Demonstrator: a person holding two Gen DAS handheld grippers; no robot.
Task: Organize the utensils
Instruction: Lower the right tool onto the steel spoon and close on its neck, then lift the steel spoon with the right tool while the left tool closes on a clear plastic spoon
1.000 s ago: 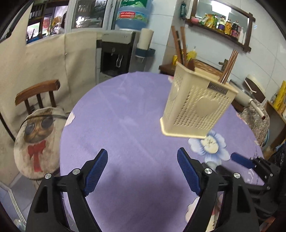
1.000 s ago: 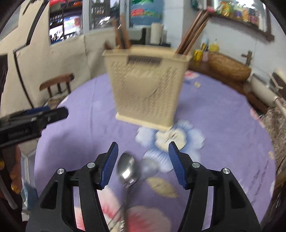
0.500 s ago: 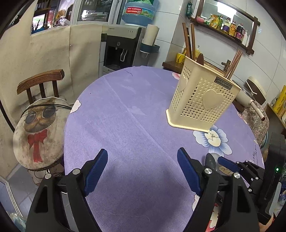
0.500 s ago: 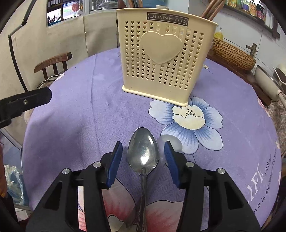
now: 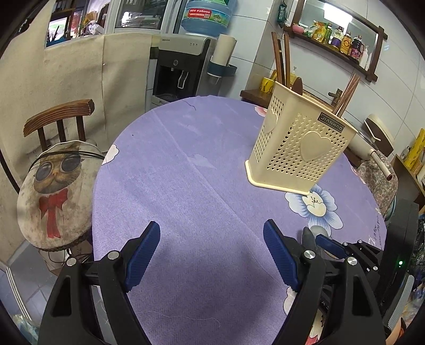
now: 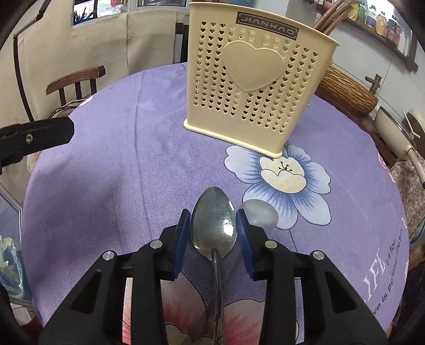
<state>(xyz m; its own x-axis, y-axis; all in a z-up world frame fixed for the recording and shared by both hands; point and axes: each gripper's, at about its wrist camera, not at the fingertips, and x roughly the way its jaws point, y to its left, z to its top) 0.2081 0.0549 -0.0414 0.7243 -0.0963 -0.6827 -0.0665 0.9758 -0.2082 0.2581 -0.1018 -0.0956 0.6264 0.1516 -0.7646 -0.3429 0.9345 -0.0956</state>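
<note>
A metal spoon (image 6: 213, 225) lies bowl-forward on the purple flowered tablecloth (image 6: 119, 169), its handle running back under my right gripper (image 6: 213, 225). The jaws are closing, and the blue pads (image 6: 184, 233) touch both sides of the spoon's bowl. Beyond it stands a cream perforated utensil holder (image 6: 255, 87) with chopsticks (image 6: 329, 18) in it. My left gripper (image 5: 212, 249) hovers open over bare cloth, nothing between its fingers. From there the holder (image 5: 297, 154) is ahead to the right, and the right gripper (image 5: 332, 246) shows at lower right.
A wooden chair (image 5: 58, 114) with a cat-print cushion (image 5: 58, 185) stands off the table's left edge. A water dispenser (image 5: 180, 66) is behind the table. A woven basket (image 6: 345, 90) sits on a side counter behind the holder.
The right gripper sank toward the table and its jaws narrowed from well apart to touching the spoon's bowl. The left gripper stayed open and hardly moved.
</note>
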